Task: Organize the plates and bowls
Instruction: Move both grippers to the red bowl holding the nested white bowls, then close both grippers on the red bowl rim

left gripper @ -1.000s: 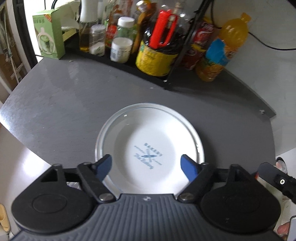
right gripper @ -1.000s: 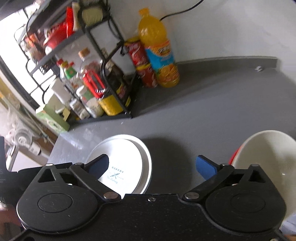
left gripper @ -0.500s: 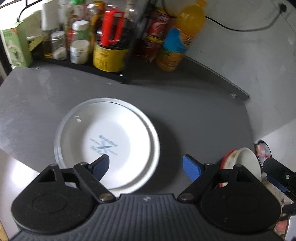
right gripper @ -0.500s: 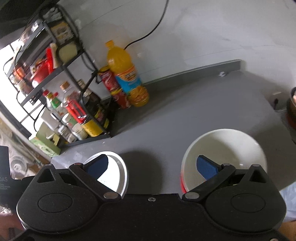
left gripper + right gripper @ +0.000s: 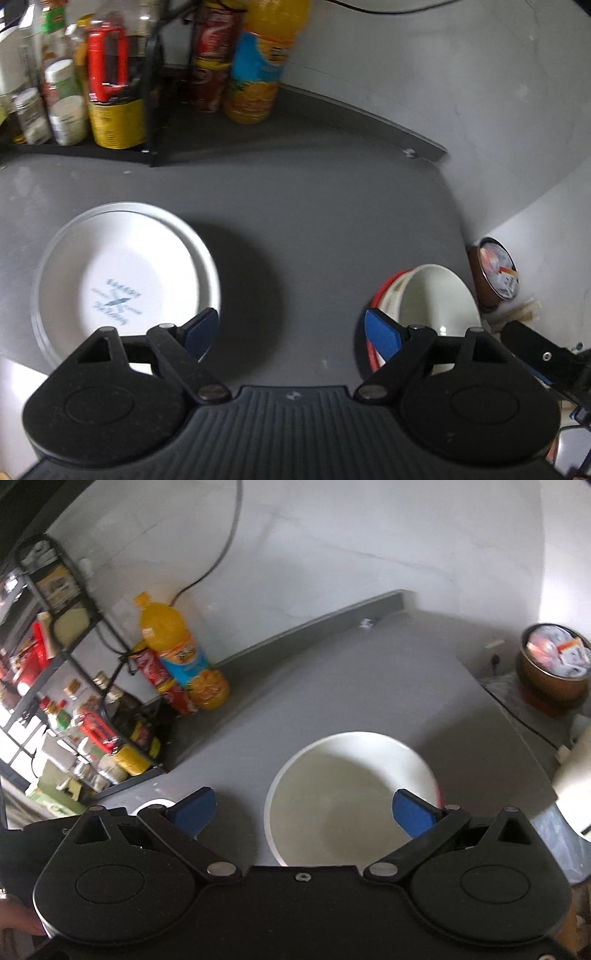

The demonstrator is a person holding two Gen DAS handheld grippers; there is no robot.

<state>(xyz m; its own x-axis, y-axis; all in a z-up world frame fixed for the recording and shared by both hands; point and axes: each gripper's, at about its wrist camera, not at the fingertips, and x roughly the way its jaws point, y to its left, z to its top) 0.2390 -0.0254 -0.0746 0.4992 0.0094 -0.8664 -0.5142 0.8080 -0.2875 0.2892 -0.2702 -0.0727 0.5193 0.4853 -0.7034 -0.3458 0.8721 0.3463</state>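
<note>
Grey surface (image 5: 314,206) fills both wrist views, set against a pale wall. At far left a black rack (image 5: 151,110) holds jars and bottles. Just right of the rack stand a red can (image 5: 210,62) and an orange juice bottle (image 5: 258,70), touching each other.

On the left of the surface lies a stack of white plates (image 5: 122,280), the top one printed with a blue mark at its centre. The left gripper (image 5: 291,330) hovers above the surface with its blue-padded fingers spread wide and nothing between them; its left finger overlaps the plates' right edge, and its right finger overlaps the bowl's left edge.

Right of the plates and well apart from them sits a white bowl (image 5: 351,790) nested in another with a red rim, near the surface's right edge. The right gripper (image 5: 303,808) hangs over the bowl, released and empty, fingers spread to either side of it.

Beyond the surface's right edge sits a brown pot (image 5: 554,668) filled with packets.
</note>
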